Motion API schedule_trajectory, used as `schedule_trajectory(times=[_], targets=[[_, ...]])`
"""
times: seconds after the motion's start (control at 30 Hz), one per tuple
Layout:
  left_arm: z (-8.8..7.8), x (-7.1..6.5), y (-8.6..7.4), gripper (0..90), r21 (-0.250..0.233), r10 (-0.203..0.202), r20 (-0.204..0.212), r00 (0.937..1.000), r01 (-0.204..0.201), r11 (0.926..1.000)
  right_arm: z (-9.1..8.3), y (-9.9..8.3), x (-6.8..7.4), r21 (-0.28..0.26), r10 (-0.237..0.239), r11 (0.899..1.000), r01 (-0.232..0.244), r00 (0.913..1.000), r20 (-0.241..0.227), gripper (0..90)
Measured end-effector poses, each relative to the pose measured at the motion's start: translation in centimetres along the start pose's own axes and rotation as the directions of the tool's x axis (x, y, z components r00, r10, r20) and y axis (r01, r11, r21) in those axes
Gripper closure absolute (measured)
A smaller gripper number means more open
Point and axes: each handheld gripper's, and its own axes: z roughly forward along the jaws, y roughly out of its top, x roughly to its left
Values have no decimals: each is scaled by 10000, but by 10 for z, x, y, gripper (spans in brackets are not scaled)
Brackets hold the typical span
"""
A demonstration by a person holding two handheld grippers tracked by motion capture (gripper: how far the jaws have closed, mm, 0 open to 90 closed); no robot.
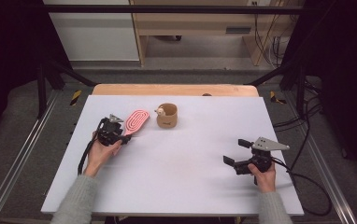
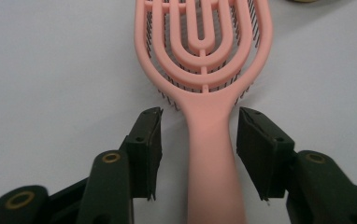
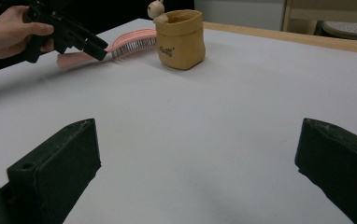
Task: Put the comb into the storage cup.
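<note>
White table (image 1: 176,168) bears one pink hairbrush (image 1: 135,121), one tan pot (image 1: 167,116), two grippers.

High view above the table (image 1: 176,186); gripper views low, left close on the brush (image 2: 204,70), shared by all.

Left gripper (image 1: 120,135): held in the person's left hand (image 1: 103,150), forearm coming in from the near edge, just short of the tan fabric pouch (image 1: 167,115). Jaws part-open, straddling the handle of the pink plastic vented hairbrush (image 2: 204,93); pads clear of it on both sides.

Right gripper (image 1: 236,152): in the right hand (image 1: 262,176), well apart from the pouch, jaws spread wide, nothing between them.
</note>
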Motion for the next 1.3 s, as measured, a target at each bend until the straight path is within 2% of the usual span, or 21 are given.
schedule_trajectory(times=[0.27, 0.37, 0.6, 0.83, 1.3], targets=[[1, -1, 0, 599, 152, 36, -64, 10000, -35, 9999, 0, 0, 0, -3, 11, 10000, -11, 10000, -9, 3], [1, -1, 0, 634, 196, -16, 61, 10000, 15, 9998, 0, 0, 0, -18, 11, 10000, -11, 10000, -14, 3], [2, -2, 0, 674, 307, 43, 12, 10000, -43, 9995, 0, 0, 0, -10, 17, 10000, -17, 10000, -6, 3], [2, -5, 1, 684, 464, 284, -168, 9995, -276, 9985, 0, 0, 0, -11, 23, 10000, -23, 10000, -1, 3], [-5, -5, 1, 689, 434, 278, -222, 9994, -268, 9987, 0, 0, 0, -27, 18, 10000, -18, 10000, -13, 3]])
